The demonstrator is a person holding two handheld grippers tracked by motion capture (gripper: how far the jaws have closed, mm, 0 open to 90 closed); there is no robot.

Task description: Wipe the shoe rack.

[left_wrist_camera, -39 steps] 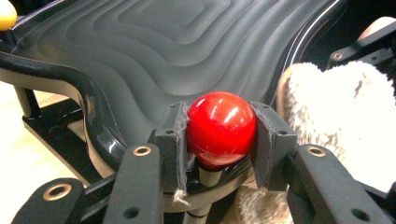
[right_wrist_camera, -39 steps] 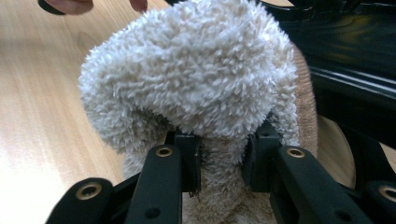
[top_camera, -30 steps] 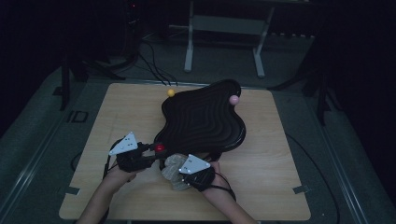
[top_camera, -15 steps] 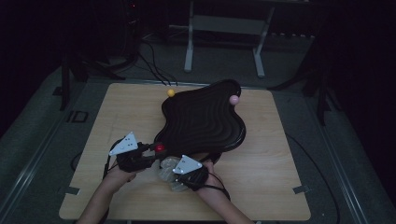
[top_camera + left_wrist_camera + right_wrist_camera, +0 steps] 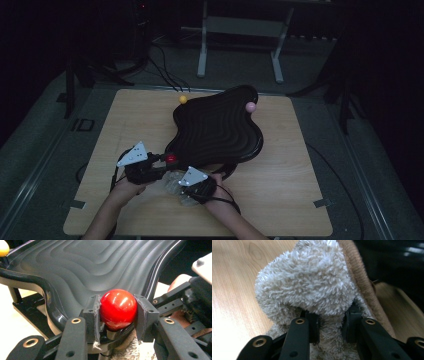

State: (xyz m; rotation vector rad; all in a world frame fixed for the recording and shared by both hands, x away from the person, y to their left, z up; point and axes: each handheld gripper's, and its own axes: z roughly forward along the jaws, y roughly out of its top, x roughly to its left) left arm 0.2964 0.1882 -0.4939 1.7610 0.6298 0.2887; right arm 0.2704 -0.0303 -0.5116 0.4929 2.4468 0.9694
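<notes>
A black wavy tray with stepped ridges stands on a frame on the wooden table. Its near-left corner carries a red ball knob, and my left gripper is shut on it, pads pressing both sides. A fluffy beige cloth lies bunched on the table just below the tray's near edge. My right gripper is shut on a fold of that cloth. A yellow knob and a pink knob sit at the tray's far corners.
The tray's black support frame reaches under its near edge. Cables run along the floor behind the table, near a metal stand. Bare wood lies to the left and right of the tray.
My right gripper has slid a little left with the cloth, nearer the left one. The left gripper stays at the red knob.
</notes>
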